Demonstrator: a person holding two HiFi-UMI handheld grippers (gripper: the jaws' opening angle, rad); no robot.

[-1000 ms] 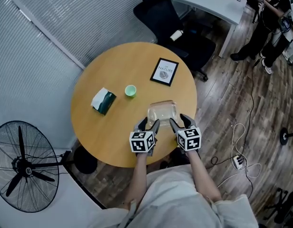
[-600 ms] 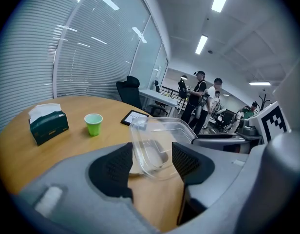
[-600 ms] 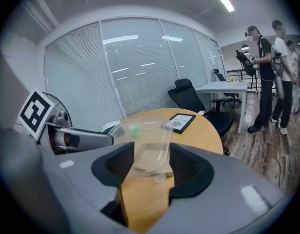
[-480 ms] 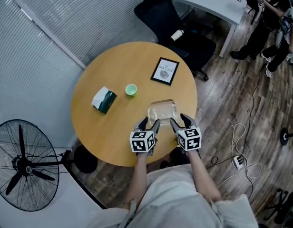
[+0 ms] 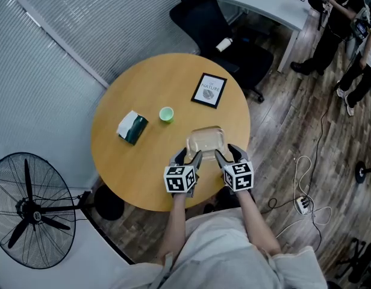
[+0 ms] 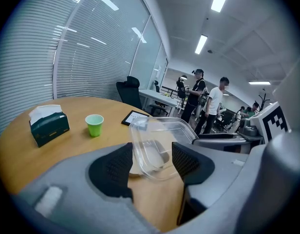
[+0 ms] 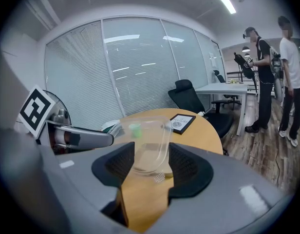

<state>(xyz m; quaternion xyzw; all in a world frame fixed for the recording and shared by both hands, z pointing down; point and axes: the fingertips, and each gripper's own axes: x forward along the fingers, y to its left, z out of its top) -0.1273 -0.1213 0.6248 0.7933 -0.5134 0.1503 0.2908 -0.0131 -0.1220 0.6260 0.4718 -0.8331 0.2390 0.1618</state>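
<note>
Head view: clear plastic container [image 5: 205, 141] unmoved at near side of round wooden desk [image 5: 137, 173]. Left gripper [image 5: 194, 159] and right gripper [image 5: 221, 157] jaws stay clenched on its near rim. Only background people [image 6: 214, 104] shifted, so the hold is steady.

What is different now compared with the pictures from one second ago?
The person in white stepped right in the right gripper view. Left gripper and right gripper stay shut on the clear container; green cup, tissue box and picture frame have not moved.
</note>
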